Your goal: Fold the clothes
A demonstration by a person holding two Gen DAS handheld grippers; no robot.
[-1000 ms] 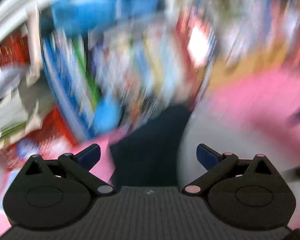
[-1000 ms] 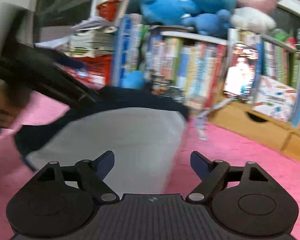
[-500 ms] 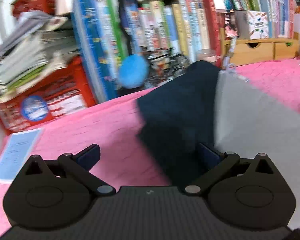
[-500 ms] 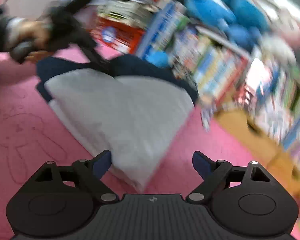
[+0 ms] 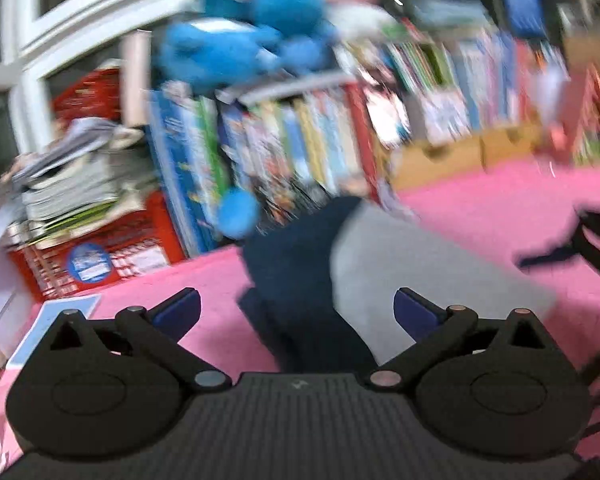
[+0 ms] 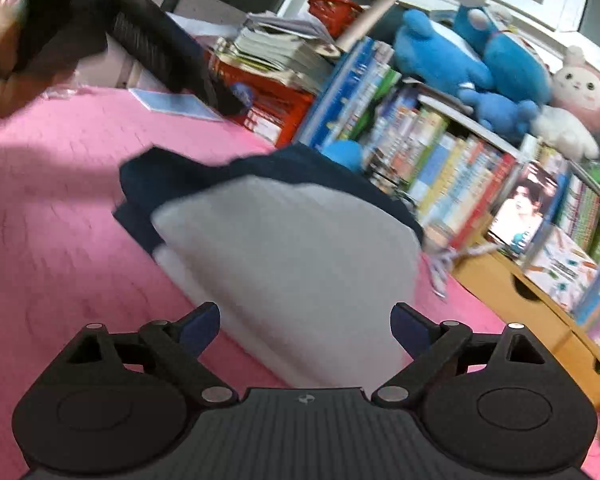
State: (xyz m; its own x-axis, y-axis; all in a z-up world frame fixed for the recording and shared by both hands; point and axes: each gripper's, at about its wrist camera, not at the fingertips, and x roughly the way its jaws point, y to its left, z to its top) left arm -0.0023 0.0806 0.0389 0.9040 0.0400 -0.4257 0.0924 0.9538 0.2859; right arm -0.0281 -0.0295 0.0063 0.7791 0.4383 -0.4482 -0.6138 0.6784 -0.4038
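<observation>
A folded garment, grey [image 6: 296,264] with a navy part [image 6: 172,176], lies on the pink cover [image 6: 60,216]. In the left wrist view the same garment [image 5: 412,264] shows its navy part [image 5: 296,264] on the left side. My left gripper [image 5: 296,308] is open above the navy edge, with nothing pinched. My right gripper [image 6: 304,324] hangs over the grey near corner; its jaws are opening and the pads press on nothing. A hand holding the left gripper [image 6: 100,28] shows at the upper left of the right wrist view.
A bookshelf packed with books [image 6: 440,160] runs along the back, with blue plush toys [image 6: 460,60] on top. A red crate [image 5: 100,248] under stacked papers stands at the left. Wooden drawers [image 6: 520,300] sit at the right, a blue booklet [image 6: 172,104] on the cover.
Both grippers swung around over the garment. The left gripper drew back from the navy part. The right view rolled, and the garment now lies closer under its jaws.
</observation>
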